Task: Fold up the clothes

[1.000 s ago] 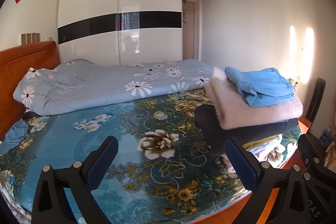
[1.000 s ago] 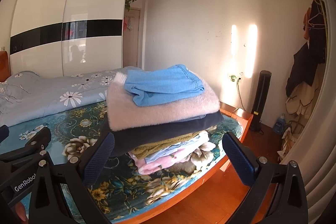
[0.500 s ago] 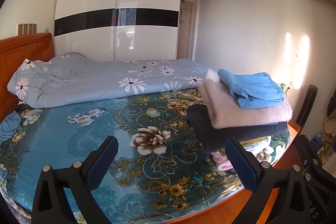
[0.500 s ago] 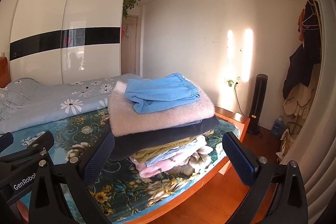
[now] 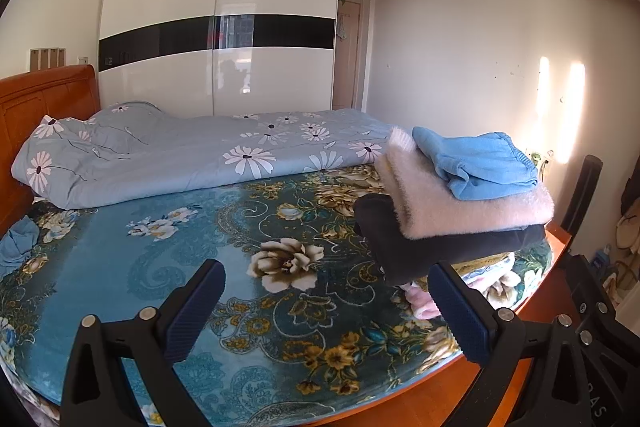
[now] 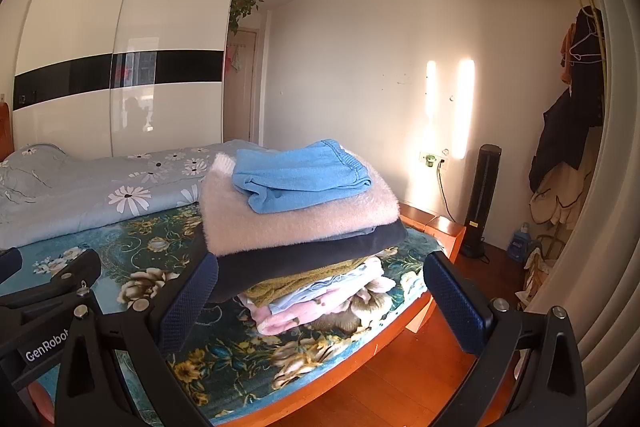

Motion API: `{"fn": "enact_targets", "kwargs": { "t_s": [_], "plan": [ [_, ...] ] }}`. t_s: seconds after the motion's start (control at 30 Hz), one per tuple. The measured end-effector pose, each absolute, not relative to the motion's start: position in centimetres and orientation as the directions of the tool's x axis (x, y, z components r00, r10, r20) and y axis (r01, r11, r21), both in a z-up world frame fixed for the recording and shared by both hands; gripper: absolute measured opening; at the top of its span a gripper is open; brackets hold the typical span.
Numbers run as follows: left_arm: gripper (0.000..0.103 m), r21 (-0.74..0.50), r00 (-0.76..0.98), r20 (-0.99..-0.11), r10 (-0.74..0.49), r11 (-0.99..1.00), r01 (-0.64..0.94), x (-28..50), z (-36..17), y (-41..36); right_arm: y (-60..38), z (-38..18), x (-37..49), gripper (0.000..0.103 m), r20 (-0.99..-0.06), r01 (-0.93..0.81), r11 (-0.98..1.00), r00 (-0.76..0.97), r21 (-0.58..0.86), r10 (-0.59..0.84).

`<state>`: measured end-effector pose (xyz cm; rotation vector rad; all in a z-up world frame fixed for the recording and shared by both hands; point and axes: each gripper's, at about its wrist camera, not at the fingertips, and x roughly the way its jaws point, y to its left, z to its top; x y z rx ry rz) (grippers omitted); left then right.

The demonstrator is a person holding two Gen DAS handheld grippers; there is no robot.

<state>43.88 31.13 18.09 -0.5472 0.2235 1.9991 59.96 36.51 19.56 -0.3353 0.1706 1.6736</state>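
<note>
A stack of folded clothes (image 6: 296, 227) sits on the bed's right corner: a blue garment (image 6: 300, 175) on top, a fluffy pink one (image 6: 280, 219), a dark one (image 6: 304, 259), then several thinner pieces. The stack also shows at the right in the left wrist view (image 5: 460, 203). My left gripper (image 5: 326, 301) is open and empty above the floral blue bedspread (image 5: 160, 259). My right gripper (image 6: 320, 297) is open and empty, in front of the stack and apart from it. A small blue cloth (image 5: 18, 241) lies at the bed's left edge.
A rolled grey-blue floral quilt (image 5: 180, 155) lies along the back of the bed. The wooden headboard (image 5: 44, 95) is at the left, a white wardrobe (image 5: 216, 27) behind. A black tower fan (image 6: 478, 199), hanging clothes (image 6: 568, 135) and wood floor are at the right.
Both grippers have drawn back and risen a little from the bed. They stay open and empty. The stack has not moved.
</note>
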Motion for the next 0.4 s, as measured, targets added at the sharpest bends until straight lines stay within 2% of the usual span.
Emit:
{"fn": "enact_targets", "kwargs": {
  "t_s": [0.4],
  "plan": [
    [0.103, -0.085, -0.381, -0.482, 0.789, -0.474, -0.876, 43.27, 17.58, 31.24, 36.46, 19.28, 59.26, 0.103, -0.319, -0.987, -0.13, -0.094, -0.096, 0.943]
  ]
}}
